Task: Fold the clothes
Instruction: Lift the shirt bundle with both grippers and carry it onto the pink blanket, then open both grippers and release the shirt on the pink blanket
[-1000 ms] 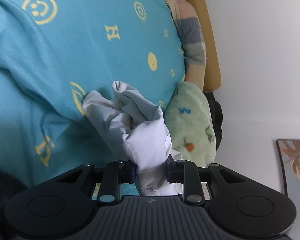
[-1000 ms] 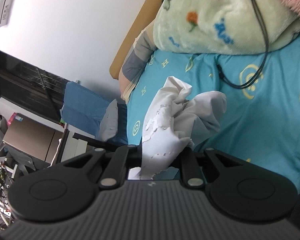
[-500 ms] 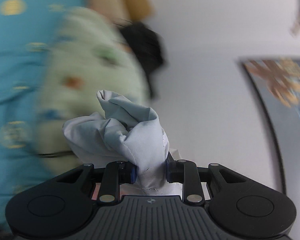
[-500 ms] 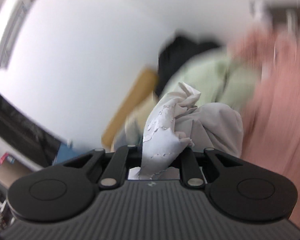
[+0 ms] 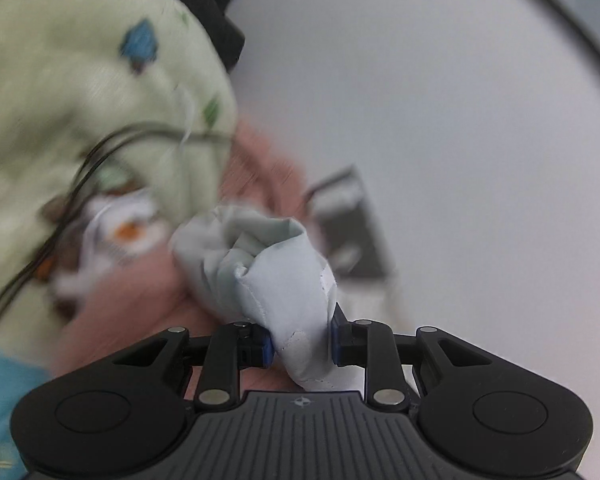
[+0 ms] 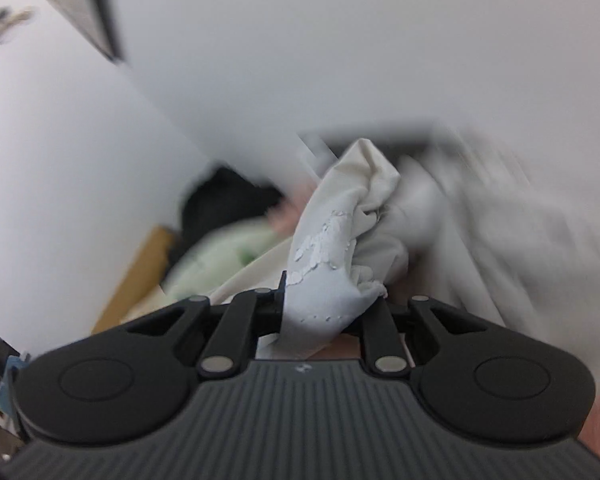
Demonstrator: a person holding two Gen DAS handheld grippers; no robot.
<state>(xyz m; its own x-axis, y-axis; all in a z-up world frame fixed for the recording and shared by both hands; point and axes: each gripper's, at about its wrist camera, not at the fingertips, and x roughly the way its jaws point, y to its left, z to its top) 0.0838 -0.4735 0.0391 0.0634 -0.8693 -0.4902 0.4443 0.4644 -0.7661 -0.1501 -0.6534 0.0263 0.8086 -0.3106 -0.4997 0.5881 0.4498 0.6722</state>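
A bunched fold of a pale white garment point(image 5: 284, 280) is clamped between the blue-tipped fingers point(image 5: 265, 347) of the left gripper point(image 5: 302, 346), whose jaws are pressed against the cloth from both sides; the fabric rises from the grip in a crumpled knot with a stitched hem seen at its lower edge. Behind it, in the left wrist view, a pale green fleece blanket point(image 5: 80, 100) printed with small coloured shapes is seen at the left, crossed by a thin dark cable point(image 5: 80, 168), with a black item point(image 5: 216, 4) above it and pink fabric point(image 5: 132, 304) below it; a strip of turquoise sheet point(image 5: 0, 392) is visible at the lower left, and a plain white wall point(image 5: 440, 120) fills the right. Much of this background is blurred. In the right wrist view the right gripper point(image 6: 332, 308) is likewise closed on another bunch of the same garment point(image 6: 340, 248), where a patch of cracked, flaking print is visible on the cloth just above the jaws. More pale cloth spreads in a blurred sweep to the right of it. The green blanket point(image 6: 228, 252), the black item point(image 6: 224, 204) and a tan board point(image 6: 140, 276) are seen at the left beneath the white wall point(image 6: 300, 60). The garment is held up by both grippers, not laid flat.
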